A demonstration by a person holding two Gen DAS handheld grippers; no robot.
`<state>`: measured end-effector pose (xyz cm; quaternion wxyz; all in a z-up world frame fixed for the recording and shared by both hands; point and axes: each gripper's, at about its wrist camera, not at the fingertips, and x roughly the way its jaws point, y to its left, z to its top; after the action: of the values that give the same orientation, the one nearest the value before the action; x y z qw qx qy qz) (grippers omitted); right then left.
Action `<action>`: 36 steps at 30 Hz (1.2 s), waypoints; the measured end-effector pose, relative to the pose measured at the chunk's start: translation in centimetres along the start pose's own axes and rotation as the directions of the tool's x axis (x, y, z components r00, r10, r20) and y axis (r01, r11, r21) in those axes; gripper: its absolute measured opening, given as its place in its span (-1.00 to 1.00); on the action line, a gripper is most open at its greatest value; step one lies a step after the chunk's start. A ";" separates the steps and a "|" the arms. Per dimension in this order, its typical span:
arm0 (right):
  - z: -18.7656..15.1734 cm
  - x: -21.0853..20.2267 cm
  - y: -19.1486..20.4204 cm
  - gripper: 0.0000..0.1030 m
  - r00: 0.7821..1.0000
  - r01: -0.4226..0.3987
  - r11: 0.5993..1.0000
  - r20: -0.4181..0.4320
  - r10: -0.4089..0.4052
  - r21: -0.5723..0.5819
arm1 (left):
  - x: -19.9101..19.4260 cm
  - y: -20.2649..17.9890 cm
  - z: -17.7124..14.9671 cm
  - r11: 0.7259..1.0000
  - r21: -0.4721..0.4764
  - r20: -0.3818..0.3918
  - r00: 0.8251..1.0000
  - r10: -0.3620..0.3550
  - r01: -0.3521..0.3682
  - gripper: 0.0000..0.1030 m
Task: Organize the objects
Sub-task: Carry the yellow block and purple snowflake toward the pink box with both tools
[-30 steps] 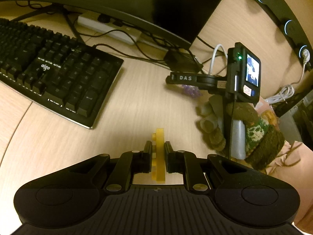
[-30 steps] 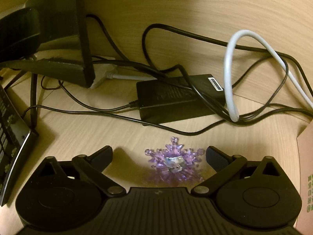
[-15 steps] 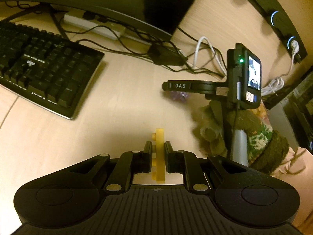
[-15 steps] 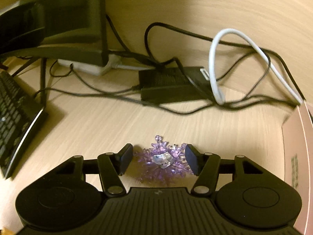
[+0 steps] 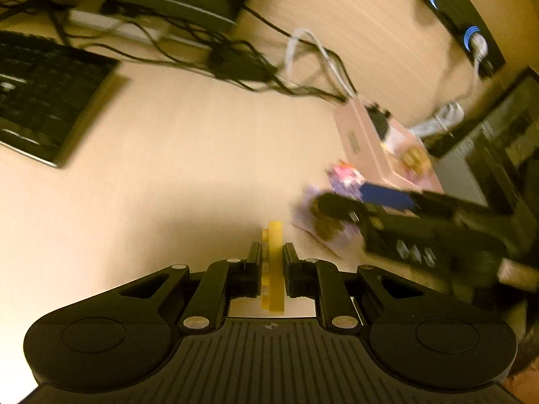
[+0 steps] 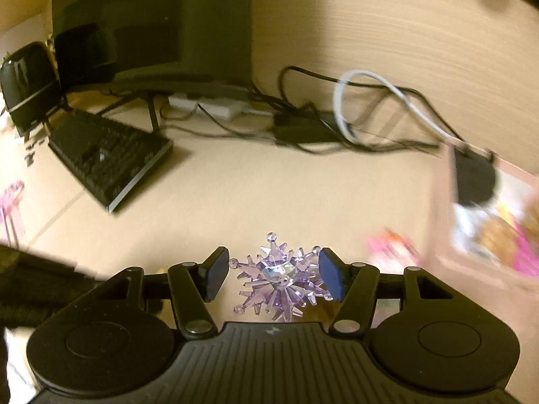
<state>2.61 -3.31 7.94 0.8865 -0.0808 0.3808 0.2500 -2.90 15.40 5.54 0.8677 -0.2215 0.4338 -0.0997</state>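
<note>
1. Pinching a flat yellow plastic toy piece [image 5: 275, 262] edge-on, the left gripper [image 5: 273, 266] has its two black fingers closed tight against both faces of it, above the pale wooden desk [image 5: 175, 168].
2. The right gripper [image 6: 273, 271] has its blue-padded fingers [image 6: 215, 271] pressed against the outer tips of a purple faceted crystal snowflake ornament [image 6: 279, 277]; the fingers stand fairly wide, set by the ornament's width, and it sits between them above the desk.
3. In the left wrist view the right gripper appears as a blurred black shape at the right, with a purple smear at its tip near the yellow piece.
4. A pink rectangular cardboard box [image 5: 367, 138] lies at the right side of the desk, with blurred small items inside; in the right wrist view it is at the far right, with a dark round thing in it.
5. A black keyboard [image 6: 107, 158] lies to the left, and a black monitor [image 6: 158, 30] stands behind it.
6. A black power brick [image 6: 303, 128] and a looped white cable [image 6: 367, 77] lie tangled with black wires along the back wall.
</note>
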 end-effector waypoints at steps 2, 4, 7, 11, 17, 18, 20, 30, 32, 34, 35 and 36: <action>-1.8 -1.9 -0.9 0.15 0.999 0.040 0.999 -0.006 -0.040 -0.006 | 0.9 -1.5 -0.5 1.000 0.013 -0.021 1.000 -0.020 0.020 -0.71; -3.6 -3.7 -2.1 0.15 0.996 0.091 0.996 -0.022 -0.091 0.006 | 1.8 -3.1 -0.9 0.998 0.029 -0.038 0.998 -0.046 0.047 -0.71; -6.1 -5.8 -4.3 0.15 0.991 0.128 0.991 -0.039 -0.126 0.046 | 3.2 -5.5 -1.0 0.994 0.078 -0.051 0.996 -0.070 0.074 -0.71; -8.9 -6.8 -6.9 0.15 0.984 0.171 0.977 -0.078 -0.162 0.127 | 4.6 -8.5 -1.8 0.988 0.121 -0.083 0.993 -0.083 0.093 -0.71; -11.4 -7.0 -8.5 0.15 0.979 0.195 0.969 -0.086 -0.183 0.150 | 5.8 -10.9 -3.1 0.985 0.143 -0.124 0.989 -0.076 0.093 -0.71; -11.6 -7.0 -8.6 0.15 0.979 0.196 0.969 -0.085 -0.185 0.150 | 5.8 -11.1 -3.2 0.985 0.144 -0.126 0.989 -0.075 0.093 -0.71; -12.1 -6.9 -8.9 0.15 0.979 0.199 0.968 -0.086 -0.187 0.152 | 5.9 -11.5 -3.4 0.986 0.142 -0.124 0.990 -0.073 0.090 -0.71; -13.3 -6.3 -9.2 0.15 0.980 0.190 0.972 -0.080 -0.180 0.140 | 5.6 -11.7 -4.2 0.989 0.135 -0.122 0.991 -0.050 0.066 -0.71; -13.5 -6.2 -9.2 0.16 0.979 0.194 0.971 -0.085 -0.184 0.138 | 5.7 -11.7 -4.4 0.989 0.132 -0.130 0.990 -0.044 0.062 -0.71; -13.7 -6.2 -9.1 0.18 0.979 0.196 0.971 -0.083 -0.186 0.136 | 5.7 -11.7 -4.6 0.990 0.130 -0.135 0.990 -0.042 0.060 -0.71; -13.8 -6.3 -9.1 0.24 0.979 0.197 0.971 -0.082 -0.188 0.134 | 5.8 -11.7 -4.6 0.990 0.128 -0.137 0.990 -0.040 0.058 -0.71; -13.9 -6.4 -9.1 0.30 0.978 0.201 0.971 -0.080 -0.192 0.131 | 5.8 -11.6 -4.7 0.990 0.126 -0.138 0.990 -0.039 0.057 -0.71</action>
<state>-5.35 -18.24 2.37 0.8972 -0.0646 0.4168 0.1309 -2.87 1.62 4.45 0.8461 -0.1677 0.4789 -0.1636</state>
